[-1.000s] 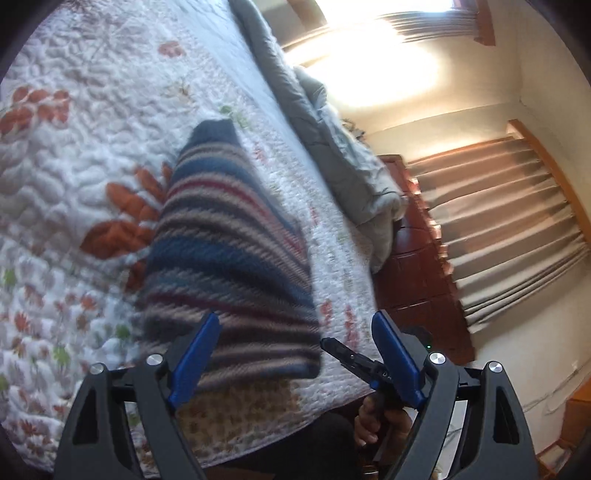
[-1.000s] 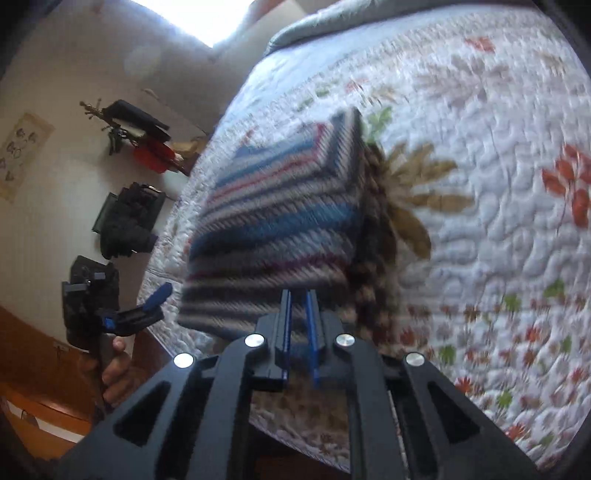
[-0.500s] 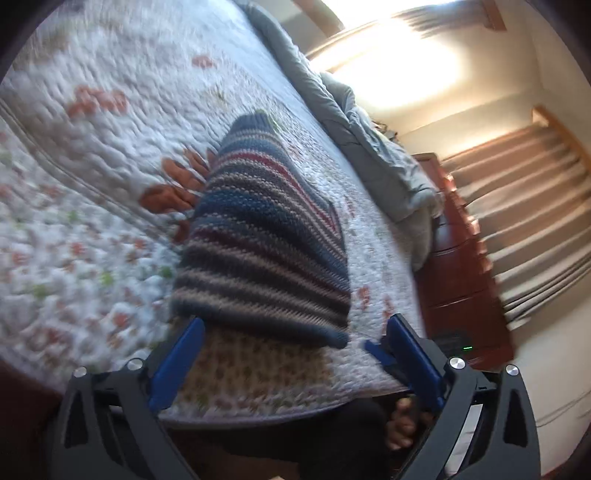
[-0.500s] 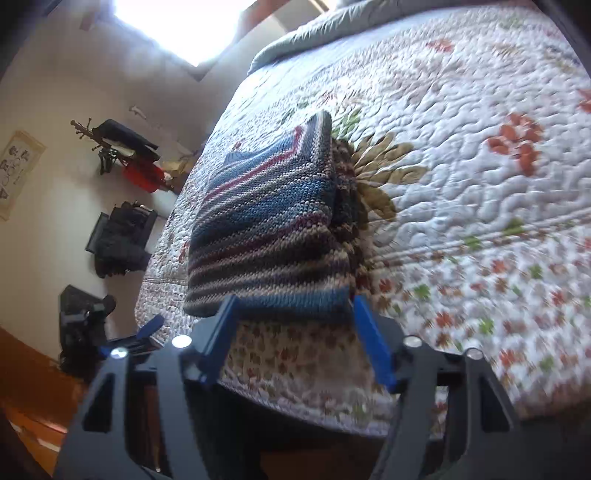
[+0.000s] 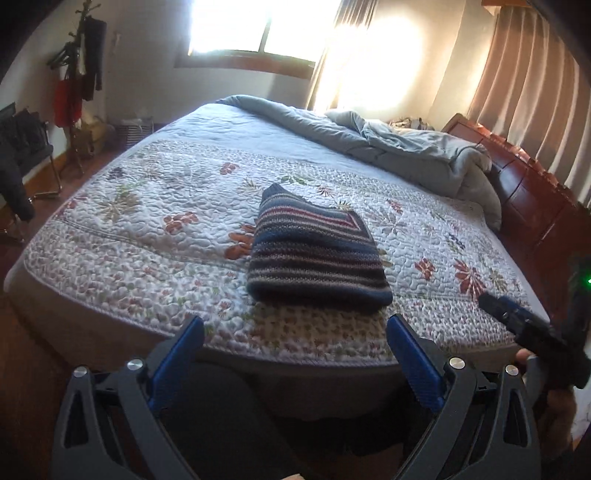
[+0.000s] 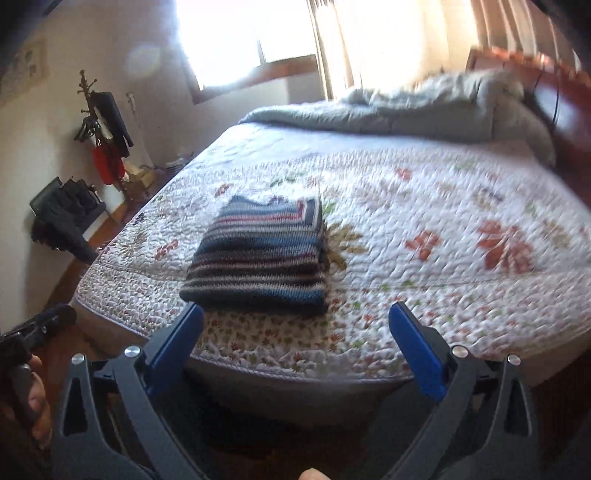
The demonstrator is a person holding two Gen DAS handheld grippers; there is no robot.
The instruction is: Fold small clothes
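Folded striped sweater (image 5: 317,254) flat on the quilt (image 5: 147,218), near the bed's front edge, roughly mid-width; fold edge toward the cameras, a pointed corner toward the far side; same sweater (image 6: 258,258) in the right view, square and neat, touching nothing but the quilt.

Left gripper (image 5: 295,343) spread wide, blue fingers (image 5: 177,354) apart with nothing between; raised clear of the bed, short of the sweater, aimed down at it; just finished opening, already empty in the frame before.

Right gripper (image 6: 295,332) likewise spread wide, blue fingers (image 6: 417,350) well apart, nothing held; jaws just been opening, from closed tight a moment ago to full spread; sweater beyond the tips, not between them; slightly blurred view.

Right gripper (image 5: 532,332) also seen at the right edge of the left view, dark, held by a hand (image 5: 554,398), off the bed's corner; left gripper (image 6: 33,328) at the left edge of the right view, with a hand (image 6: 35,402) on its grip.

Grey duvet (image 5: 388,147) bunched along the far side of the bed; wooden headboard (image 5: 532,192) at right; curtains (image 5: 528,88) behind; bright window (image 5: 255,26); coat stand (image 5: 77,66) with dark and red clothes at left.
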